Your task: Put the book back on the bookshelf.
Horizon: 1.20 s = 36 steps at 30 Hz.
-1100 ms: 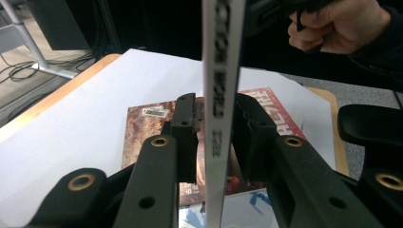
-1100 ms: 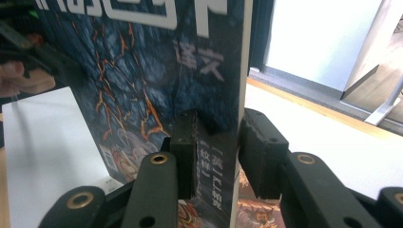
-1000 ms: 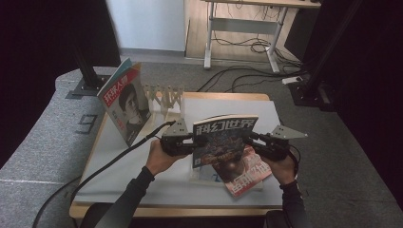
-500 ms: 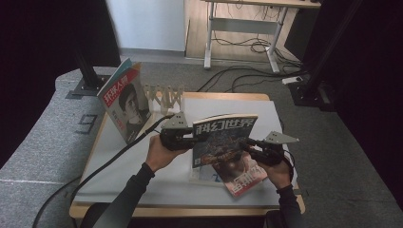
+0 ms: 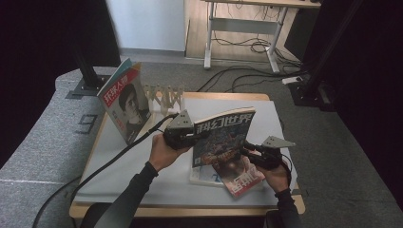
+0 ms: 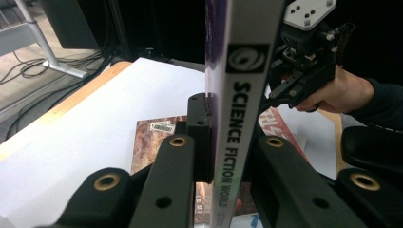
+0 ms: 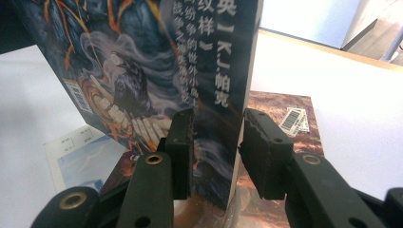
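- Magazine (image 5: pixel 223 137) lifted upright off table (image 5: pixel 142 185), left gripper (image 5: pixel 199 136) jaws just closing, clamped on spine.
- Right gripper (image 5: pixel 247 148) jaws apart, astride opp. edge, no squeeze.
- Left to do: place it w/ standing magazine (image 5: pixel 124 107); two more (image 5: pixel 237 175) lie flat.

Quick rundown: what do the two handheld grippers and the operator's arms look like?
Both are black. The left gripper carries a grey three-cornered plate and trails a black cable off the table; the right gripper has the same plate. Jaw links show brass-ringed holes, with flat black pads. The person wears dark long sleeves.
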Tool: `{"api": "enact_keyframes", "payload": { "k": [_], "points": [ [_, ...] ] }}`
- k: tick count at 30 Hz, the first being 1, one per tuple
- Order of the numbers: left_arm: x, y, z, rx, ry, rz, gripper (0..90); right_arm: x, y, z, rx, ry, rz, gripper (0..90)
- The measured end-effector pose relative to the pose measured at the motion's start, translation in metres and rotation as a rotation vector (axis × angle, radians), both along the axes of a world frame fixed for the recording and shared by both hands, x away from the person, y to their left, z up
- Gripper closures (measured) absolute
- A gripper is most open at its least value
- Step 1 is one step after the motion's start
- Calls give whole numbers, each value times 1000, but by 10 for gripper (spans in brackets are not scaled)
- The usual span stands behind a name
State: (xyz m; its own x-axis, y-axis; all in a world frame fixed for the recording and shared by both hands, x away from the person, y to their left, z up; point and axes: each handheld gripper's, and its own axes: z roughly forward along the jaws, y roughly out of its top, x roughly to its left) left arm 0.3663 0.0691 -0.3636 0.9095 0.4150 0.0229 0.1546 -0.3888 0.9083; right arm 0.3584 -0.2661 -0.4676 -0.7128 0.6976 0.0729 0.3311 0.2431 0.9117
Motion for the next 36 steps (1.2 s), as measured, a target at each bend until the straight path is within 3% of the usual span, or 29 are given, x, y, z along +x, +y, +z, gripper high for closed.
{"api": "enact_keyframes", "payload": {
  "k": [9,12,17,25,36],
  "points": [
    [0,0,-1,-15,-2,11,824,1,-6,-8,-27,4,-32,562],
    [0,1,-1,-20,-1,14,825,2,-9,-11,-30,24,-39,502],
    [1,5,0,-33,7,24,825,3,-9,-18,-76,66,-40,416],
    [0,13,3,-43,8,45,826,8,-10,-32,-141,137,-96,314],
    [-1,27,8,-48,14,81,826,11,-20,-47,-162,190,-182,131]
  ]
}}
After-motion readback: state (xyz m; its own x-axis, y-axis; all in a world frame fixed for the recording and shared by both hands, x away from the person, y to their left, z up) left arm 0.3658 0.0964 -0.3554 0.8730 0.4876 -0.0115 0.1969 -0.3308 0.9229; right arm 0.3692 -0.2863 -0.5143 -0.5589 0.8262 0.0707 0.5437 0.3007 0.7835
